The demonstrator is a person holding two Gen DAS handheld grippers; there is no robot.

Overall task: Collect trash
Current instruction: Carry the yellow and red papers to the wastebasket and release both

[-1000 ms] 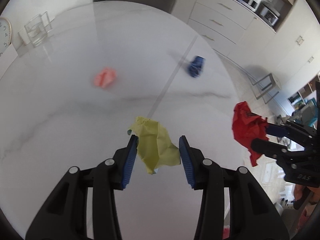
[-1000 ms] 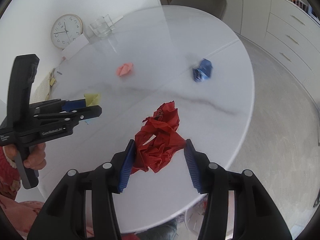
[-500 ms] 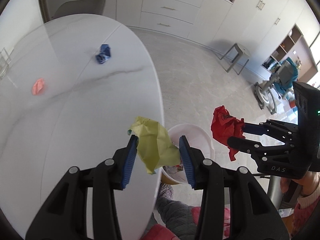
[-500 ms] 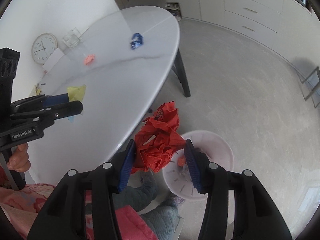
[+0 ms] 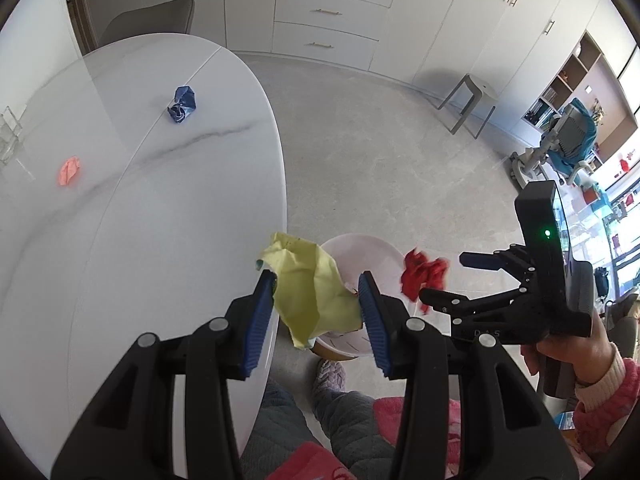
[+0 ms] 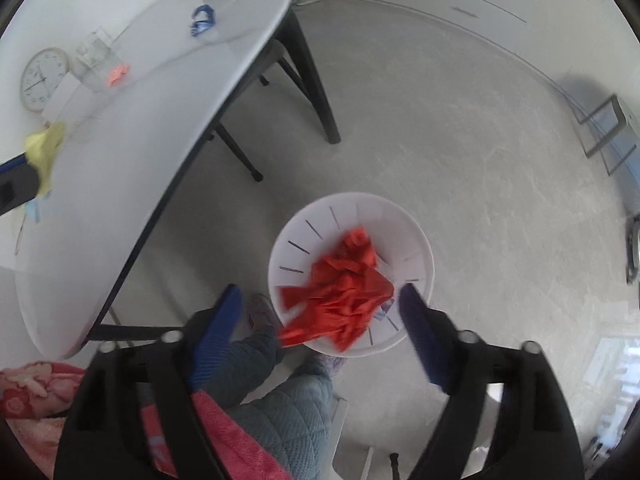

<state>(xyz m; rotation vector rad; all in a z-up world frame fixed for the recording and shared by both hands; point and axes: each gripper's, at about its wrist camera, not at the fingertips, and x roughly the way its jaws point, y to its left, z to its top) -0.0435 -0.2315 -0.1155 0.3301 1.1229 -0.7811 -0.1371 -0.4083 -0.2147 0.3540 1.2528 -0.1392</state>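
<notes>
Right hand-held gripper (image 6: 320,312): its jaws have just been opening and now stand wide; the crumpled red paper wad (image 6: 344,292) hangs loose between them, touched by neither pad, directly over the white slotted plastic bin (image 6: 420,240) on the floor.
Left hand-held gripper (image 5: 316,300): clamped on the crumpled yellow paper sheet (image 5: 312,284), at the near edge of the white marble-look oval surface (image 5: 140,220), just left of the bin.
Change: a second ago both wads were held over the surface; both now sit at the bin.
Meaning: red looks delivered; yellow likely goes next.
Left on surface: crumpled blue wad (image 5: 182,105) far, small pink scrap (image 5: 69,171) far left.
</notes>
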